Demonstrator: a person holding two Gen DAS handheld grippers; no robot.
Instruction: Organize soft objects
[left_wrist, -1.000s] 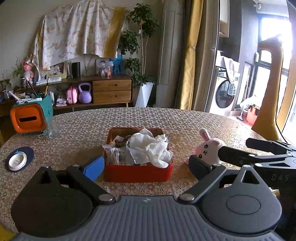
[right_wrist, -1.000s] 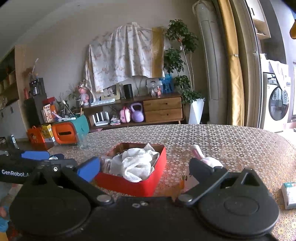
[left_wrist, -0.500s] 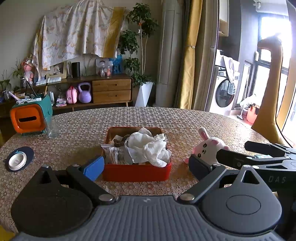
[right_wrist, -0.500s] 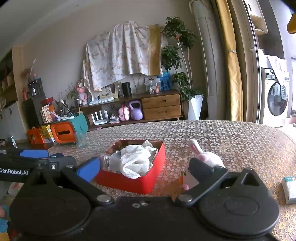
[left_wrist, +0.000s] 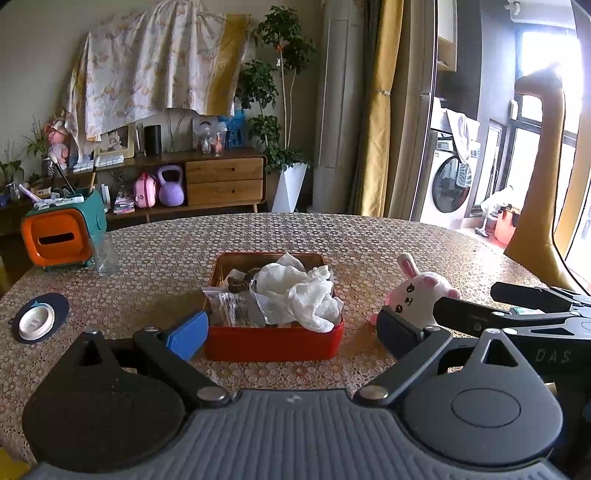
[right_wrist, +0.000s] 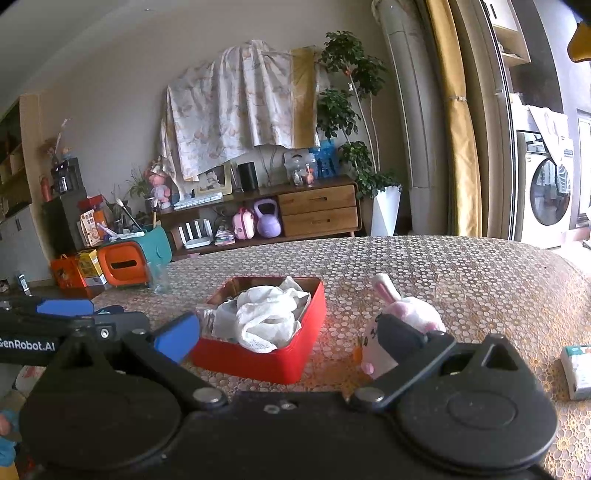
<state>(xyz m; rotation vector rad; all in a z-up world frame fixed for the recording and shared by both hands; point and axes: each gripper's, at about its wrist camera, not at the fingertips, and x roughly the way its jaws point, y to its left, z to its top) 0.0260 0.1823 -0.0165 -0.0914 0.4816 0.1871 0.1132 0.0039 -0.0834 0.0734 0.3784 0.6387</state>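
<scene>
Counter (left_wrist: 369, 240) is being shown covered in a pebble-patterned lace-like cloth, rounded at the far edge. At frame centre a shallow red tin (left_wrist: 273, 343) with rounded corners and a coppery inner wall is sitting on it. The tin is being filled by a crumpled white cloth (left_wrist: 299, 291) with a gauzy weave, clear plastic packets (left_wrist: 232, 310) at its left, and a dark braided item (left_wrist: 240, 282) behind them.

The plush rabbit (left_wrist: 417, 295), soft, white and pink with one ear upright, is lying on the counter right of the tin, apart from it.

Left claw (left_wrist: 291, 330) is being held wide open, empty, its fingers straddling the tin's near wall. Right claw (right_wrist: 288, 338) is likewise spread wide, nothing gripped; its dark right finger (right_wrist: 402, 338) is overlapping the rabbit (right_wrist: 410, 317) in view, contact cannot be told.

Versus 1.0 s ago: in the right wrist view, tin and rabbit are sitting slightly higher in frame; in the left wrist view, the rabbit is showing more to the right.

Centre left: an orange-and-teal box (left_wrist: 61, 238) and a clear glass (left_wrist: 104, 254). A small carton (right_wrist: 578, 371) is lying at right.
</scene>
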